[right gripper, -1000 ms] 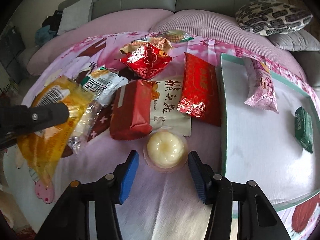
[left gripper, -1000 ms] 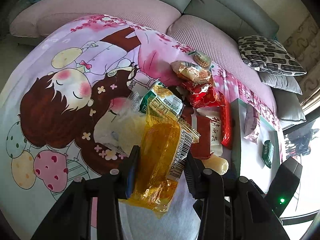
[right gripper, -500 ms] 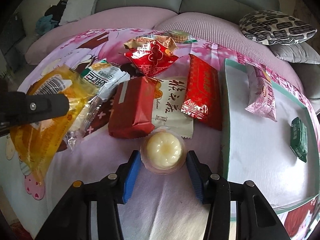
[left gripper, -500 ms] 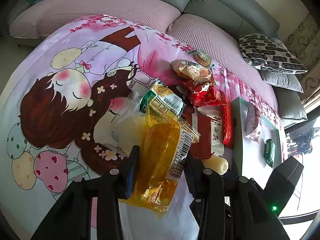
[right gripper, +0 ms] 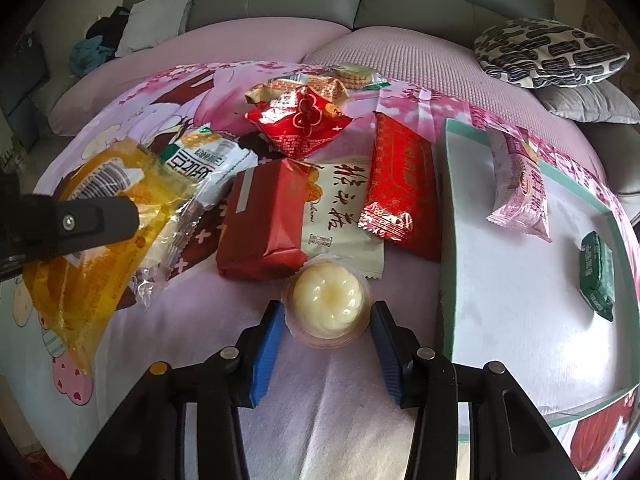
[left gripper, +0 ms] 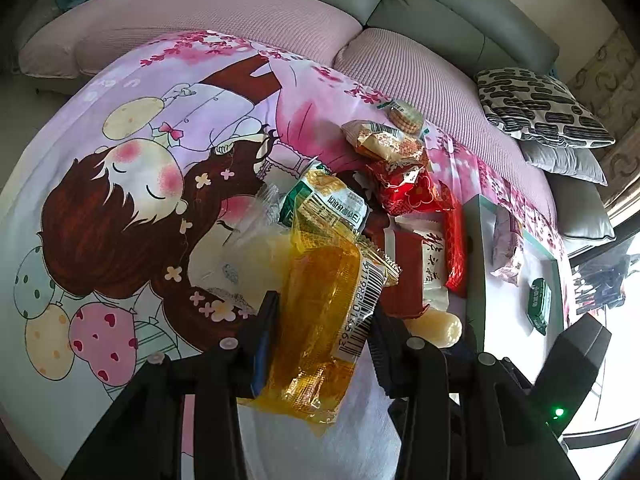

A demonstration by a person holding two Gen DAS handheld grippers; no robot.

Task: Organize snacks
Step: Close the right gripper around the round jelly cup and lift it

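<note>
The yellow crinkly-film packet (left gripper: 320, 312), light, soft and slippery, is pinched mid-body in the left claw (left gripper: 320, 332) above the cartoon-print cloth (left gripper: 120, 184). To its right, the right claw (right gripper: 326, 322) has just been closing around the pudding cup (right gripper: 328, 304) lying on the cloth beside the teal-rimmed tray (right gripper: 448, 216); contact of the pads cannot be told. The thin plastic cup is judged light and crushable, best taken gently at the rim.

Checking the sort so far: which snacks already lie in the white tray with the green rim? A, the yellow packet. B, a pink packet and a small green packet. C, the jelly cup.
B: the pink packet and green packet lie inside the tray.
</note>
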